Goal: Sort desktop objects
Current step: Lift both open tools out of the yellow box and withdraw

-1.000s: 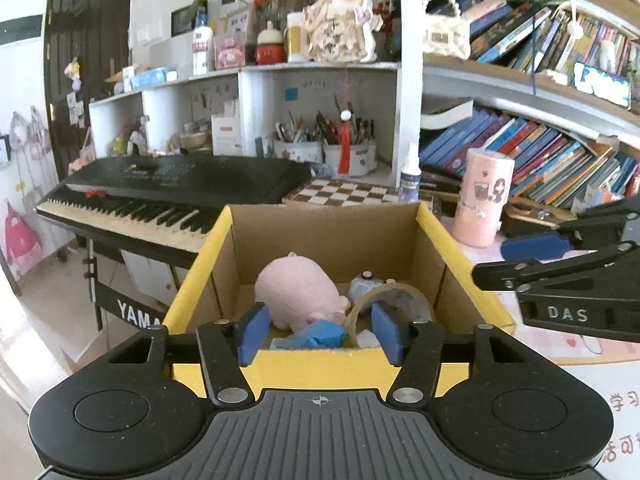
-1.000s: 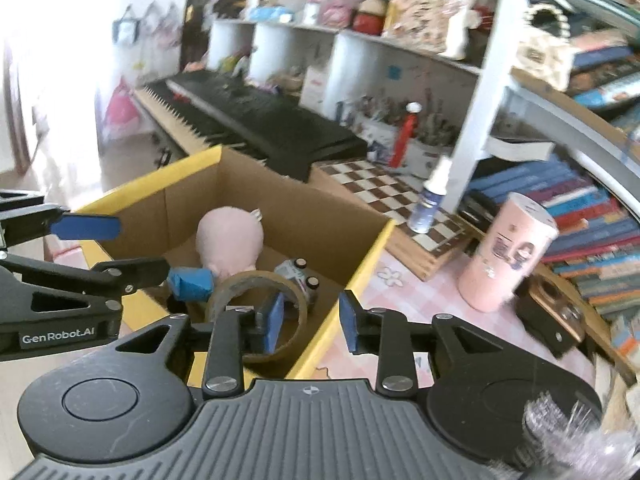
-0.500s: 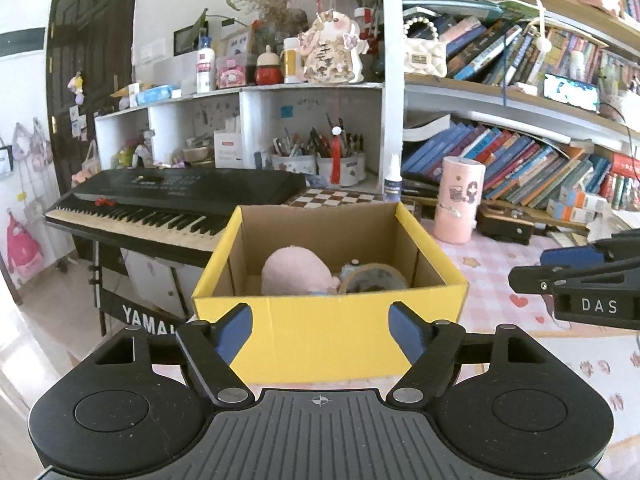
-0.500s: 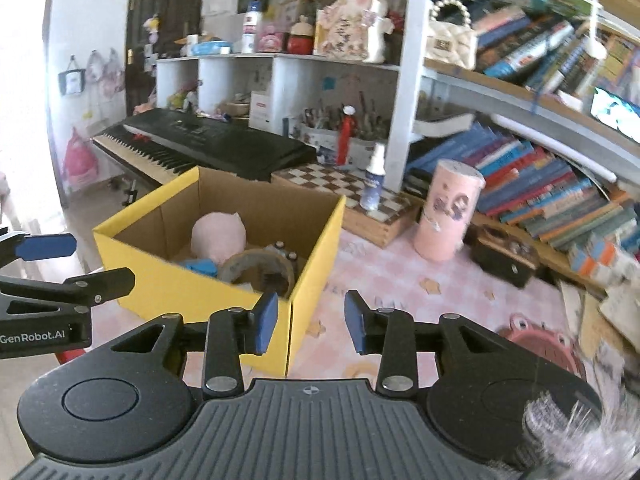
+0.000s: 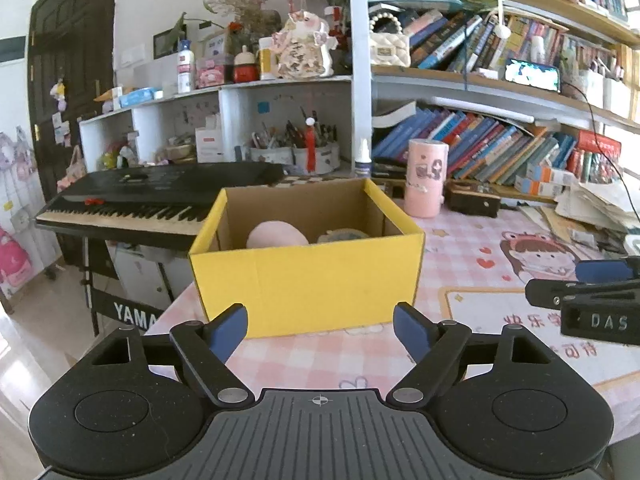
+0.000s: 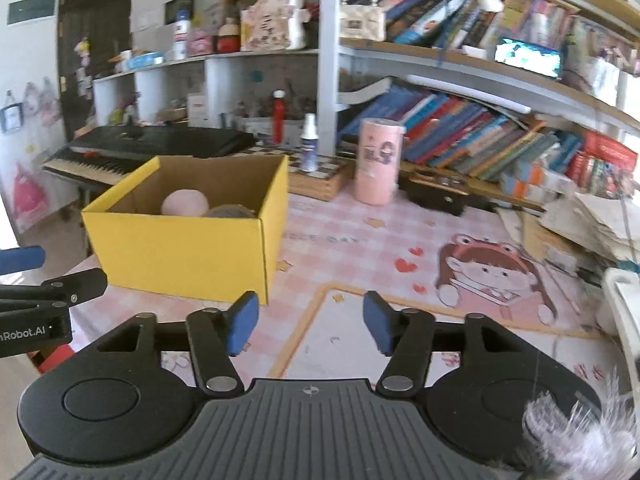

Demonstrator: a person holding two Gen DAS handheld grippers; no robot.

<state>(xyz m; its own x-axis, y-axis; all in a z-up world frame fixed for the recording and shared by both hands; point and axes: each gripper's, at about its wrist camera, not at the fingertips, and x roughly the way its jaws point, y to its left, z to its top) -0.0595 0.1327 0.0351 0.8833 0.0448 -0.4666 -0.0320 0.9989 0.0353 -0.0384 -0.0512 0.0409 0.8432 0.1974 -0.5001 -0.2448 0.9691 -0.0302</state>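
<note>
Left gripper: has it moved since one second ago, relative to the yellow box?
Yes. The left gripper has pulled back and away from the yellow box; its fingers were over the box opening, and now sit short of its front wall, spread wider.

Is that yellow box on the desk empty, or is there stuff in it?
Not empty. The open-topped yellow box holds a pink plush toy and a tape roll beside it; anything lower down is hidden by the front wall.

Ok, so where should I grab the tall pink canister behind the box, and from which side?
Grip the pink canister around its mid-body, coming in level from the front with the right gripper. It stands upright and round, and the yellow box blocks the left approach.
</note>
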